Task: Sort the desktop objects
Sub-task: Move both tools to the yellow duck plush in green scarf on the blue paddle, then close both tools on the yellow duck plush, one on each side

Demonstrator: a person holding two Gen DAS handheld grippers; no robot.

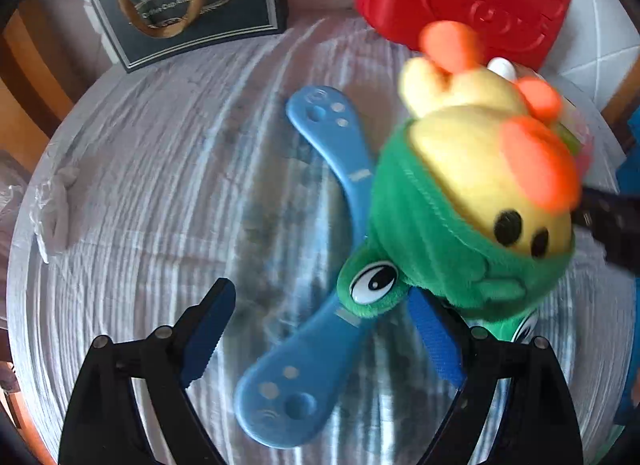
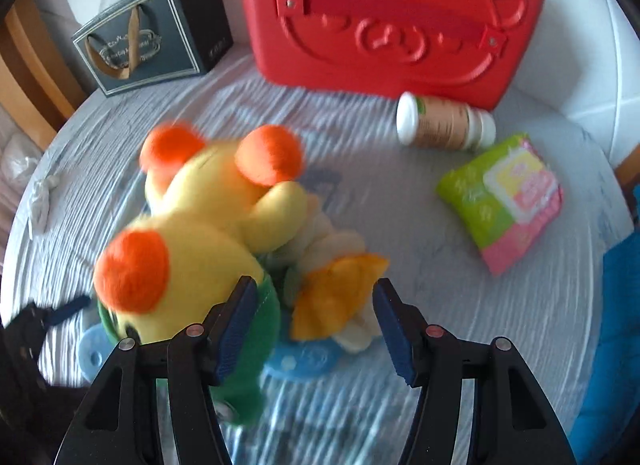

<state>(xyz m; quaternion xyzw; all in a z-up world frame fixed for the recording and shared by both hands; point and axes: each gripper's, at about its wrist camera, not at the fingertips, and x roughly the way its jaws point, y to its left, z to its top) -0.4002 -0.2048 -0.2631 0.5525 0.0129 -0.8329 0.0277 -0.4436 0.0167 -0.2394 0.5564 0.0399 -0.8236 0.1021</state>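
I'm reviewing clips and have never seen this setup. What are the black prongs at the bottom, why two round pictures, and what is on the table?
No robot here: a person holds a two-finger gripper in each hand, each carrying a fisheye camera that looks along its fingers. The prongs are those fingers. One picture comes from the left gripper, the other from the right gripper; both are open and hold nothing. On the wrinkled grey cloth lies a yellow plush toy in a green frog hood, on top of a blue boomerang. Further back are a red case, a dark gift bag, a toppled bottle and a green-and-pink packet. The images are motion-blurred.
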